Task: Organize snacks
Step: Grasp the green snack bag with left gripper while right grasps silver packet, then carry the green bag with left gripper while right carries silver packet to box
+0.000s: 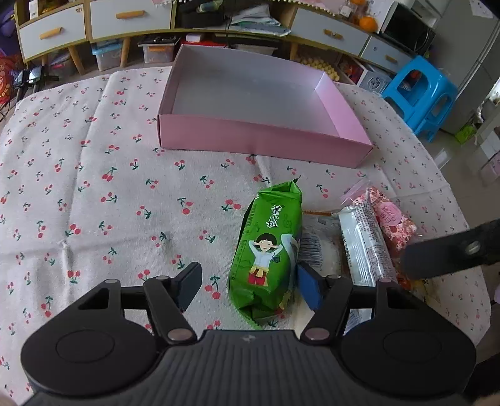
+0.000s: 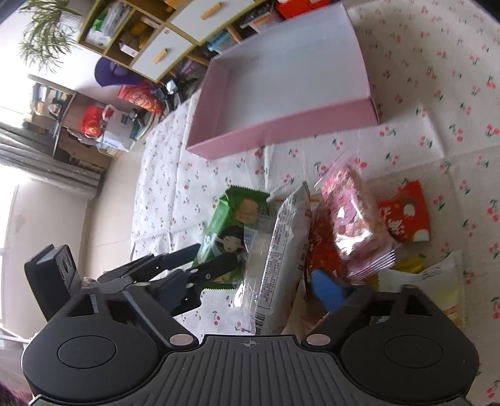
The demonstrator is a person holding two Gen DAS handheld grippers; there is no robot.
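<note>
A green snack pack (image 1: 268,246) lies on the cherry-print cloth between the fingers of my open left gripper (image 1: 250,287); the right pad (image 1: 307,289) is close to its side. A white wrapped snack (image 1: 364,246) and a pink snack bag (image 1: 393,221) lie to its right. In the right wrist view my right gripper (image 2: 259,281) is open around the white snack (image 2: 281,250), with the pink bag (image 2: 353,218), a red packet (image 2: 406,215) and the green pack (image 2: 231,228) nearby. The empty pink box (image 1: 265,137) stands behind and also shows in the right wrist view (image 2: 281,131).
The table's cloth (image 1: 93,187) spreads to the left. A blue stool (image 1: 422,93) stands off the table's right side. Cabinets with drawers (image 1: 125,25) line the back. The right gripper's finger (image 1: 453,253) shows at the right edge of the left wrist view.
</note>
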